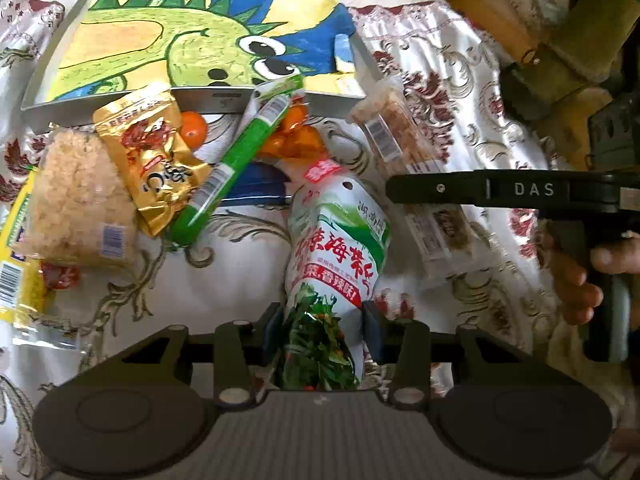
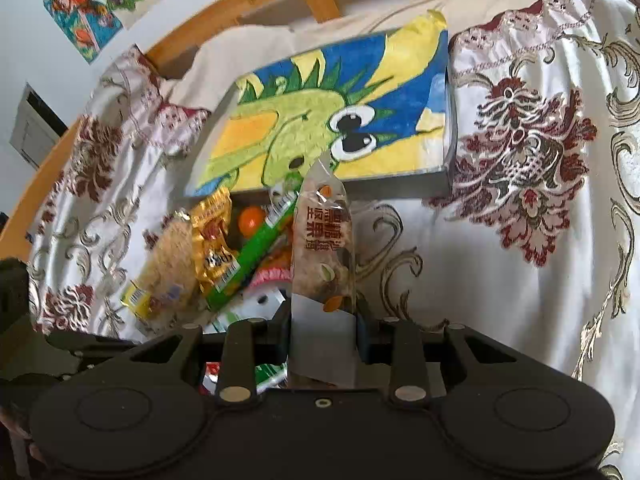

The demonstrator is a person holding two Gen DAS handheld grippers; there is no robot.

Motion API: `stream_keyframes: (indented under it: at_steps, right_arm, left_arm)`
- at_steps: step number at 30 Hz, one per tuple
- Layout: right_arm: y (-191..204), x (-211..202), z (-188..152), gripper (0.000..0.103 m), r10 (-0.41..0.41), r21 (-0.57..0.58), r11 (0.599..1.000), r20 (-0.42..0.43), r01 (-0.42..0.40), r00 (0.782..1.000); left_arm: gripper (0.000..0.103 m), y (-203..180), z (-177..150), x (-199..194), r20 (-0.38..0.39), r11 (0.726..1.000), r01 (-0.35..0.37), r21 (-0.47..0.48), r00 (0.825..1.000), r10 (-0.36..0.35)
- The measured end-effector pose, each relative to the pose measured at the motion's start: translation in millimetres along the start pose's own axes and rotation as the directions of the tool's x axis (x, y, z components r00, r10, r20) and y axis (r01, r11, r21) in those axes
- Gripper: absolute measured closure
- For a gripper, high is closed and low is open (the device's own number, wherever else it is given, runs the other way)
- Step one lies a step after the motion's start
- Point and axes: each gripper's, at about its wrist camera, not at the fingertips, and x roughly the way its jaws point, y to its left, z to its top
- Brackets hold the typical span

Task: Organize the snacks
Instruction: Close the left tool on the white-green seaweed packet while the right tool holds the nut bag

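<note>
White-and-green seaweed packet (image 1: 340, 248) sits clamped in the left gripper (image 1: 323, 322) over the patterned cloth (image 1: 224, 248); a clear nut bar (image 2: 323, 248) is pinched in the right gripper (image 2: 323, 326). Step in hand: pick-up; next, likely, carrying both to the dinosaur-printed box (image 1: 192, 36) just behind the snack pile

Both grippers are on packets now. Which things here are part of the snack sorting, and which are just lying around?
Job:
- white-green seaweed pouch, in left gripper
- clear nut-bar packet, in right gripper
- gold packet
- green stick pack
- dinosaur box

Lying about:
- wall drawings
- patterned cloth
</note>
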Motion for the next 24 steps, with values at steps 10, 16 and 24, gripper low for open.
stream_keyframes:
  at_steps: [10,16,24]
  right_arm:
    - [-11.3,-20.0,14.1,0.070,0.009,0.022,1.000,0.151,-0.012,0.989]
    - [-16.8,-20.4,16.2,0.070,0.017,0.037,0.999,0.183,-0.024,0.983]
    - [-24.7,-22.1,23.8,0.070,0.003,0.063,0.998,0.231,-0.018,0.973]
  left_arm:
    - [0.058,-7.2,3.7,-11.3,0.057,0.999,0.045,-0.001,0.997,-0.045]
    - [0.058,-6.4,3.6,-15.2,0.077,0.996,0.091,-0.014,0.993,-0.090]
    - [0.058,-6.3,5.8,-25.4,0.120,0.991,0.132,-0.032,0.985,-0.128]
